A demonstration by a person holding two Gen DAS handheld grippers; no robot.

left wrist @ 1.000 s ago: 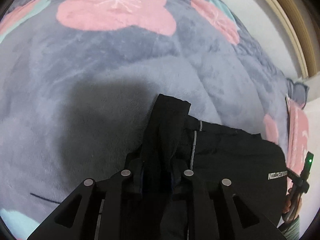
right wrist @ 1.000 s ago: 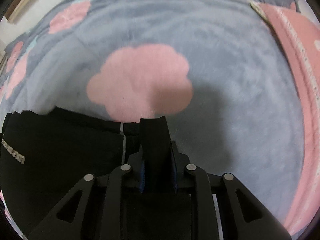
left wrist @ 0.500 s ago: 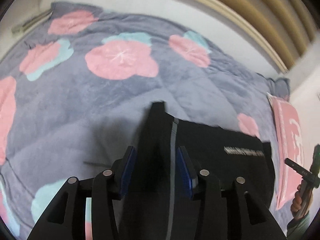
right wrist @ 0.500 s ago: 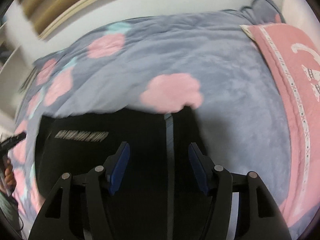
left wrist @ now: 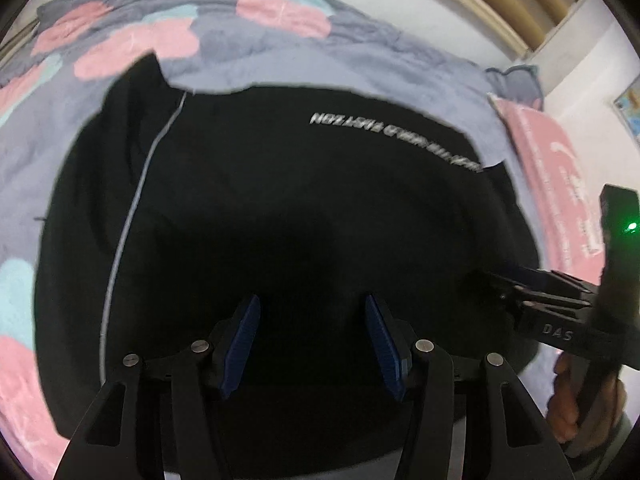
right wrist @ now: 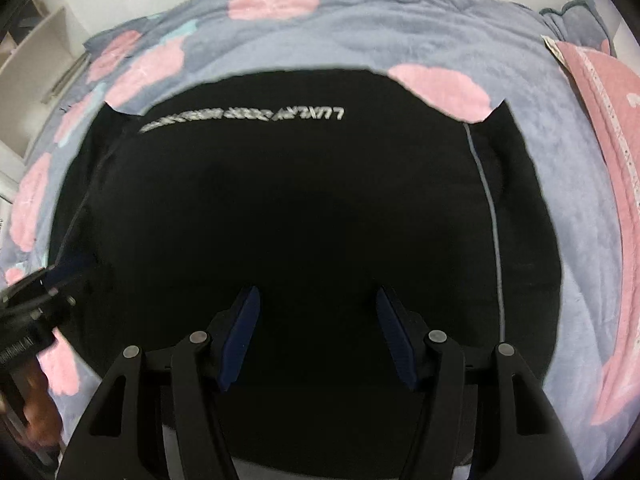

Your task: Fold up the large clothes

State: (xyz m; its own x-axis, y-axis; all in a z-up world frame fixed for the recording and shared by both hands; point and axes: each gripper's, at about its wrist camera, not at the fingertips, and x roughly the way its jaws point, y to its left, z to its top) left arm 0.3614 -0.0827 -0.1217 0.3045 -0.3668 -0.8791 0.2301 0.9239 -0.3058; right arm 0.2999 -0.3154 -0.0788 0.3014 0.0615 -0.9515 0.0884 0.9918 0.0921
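Both grippers have let go: the left gripper is opening with nothing between its fingers, the right gripper is released too. The black garment now lies folded on the flowered blanket, so another fold probably comes next.

Both wrist views look down, seemingly close, sharing the garment.
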